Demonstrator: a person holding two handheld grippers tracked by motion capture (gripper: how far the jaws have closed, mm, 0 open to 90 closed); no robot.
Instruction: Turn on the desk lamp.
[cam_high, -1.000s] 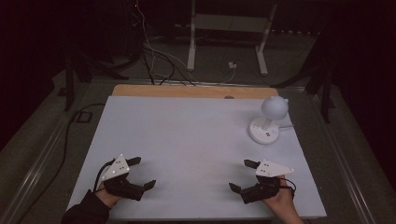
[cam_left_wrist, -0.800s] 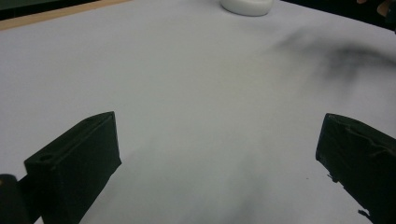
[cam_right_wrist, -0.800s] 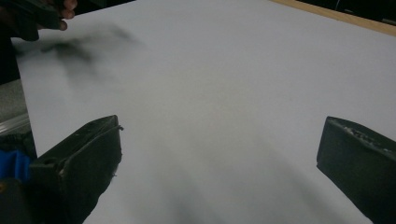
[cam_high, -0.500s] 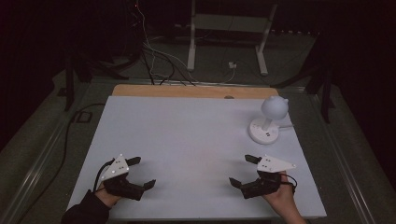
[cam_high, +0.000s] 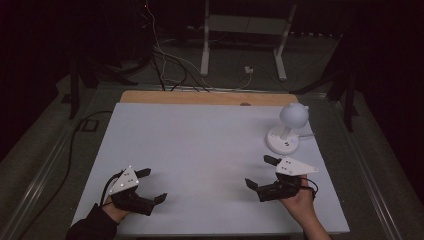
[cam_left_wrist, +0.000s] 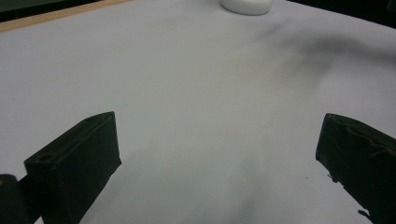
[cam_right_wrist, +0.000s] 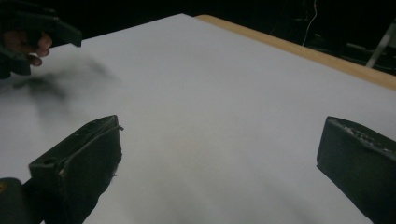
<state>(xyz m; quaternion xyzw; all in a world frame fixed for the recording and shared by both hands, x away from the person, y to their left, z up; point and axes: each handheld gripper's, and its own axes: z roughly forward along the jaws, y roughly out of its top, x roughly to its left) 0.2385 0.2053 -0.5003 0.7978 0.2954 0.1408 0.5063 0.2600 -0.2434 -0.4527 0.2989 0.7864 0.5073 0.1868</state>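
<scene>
Ahead of the right gripper's (cam_high: 261, 172) jaws and off to their far side stands the white lamp (cam_high: 287, 128), the item nearest either tool: a round base with a globe head on a short stem, upright near the far right edge of the worktop (cam_high: 200, 150). It is apart from the jaws, with bare surface between; nothing touches it.

Change noted against the pictures of a second and half a second ago: the right gripper has advanced a short way up the worktop towards the lamp, and its grey plate now sits closer to the lamp's base. The lamp itself has not shifted. The left gripper (cam_high: 150, 186) has stayed in its place near the front left corner.

State of jaws: both sets are released, spread wide, with nothing between them. The right gripper view shows blank worktop between its jaws, and the left hand (cam_right_wrist: 23, 44) with its tool well off at the upper left. The left gripper view shows the lamp's base (cam_left_wrist: 245, 5) far ahead at the top edge.

Judgement: the work appears to be at the approach stage. The right hand (cam_high: 300, 202) seems the likelier to reach the lamp; no contact is made yet, and the gap remains to be closed.
</scene>
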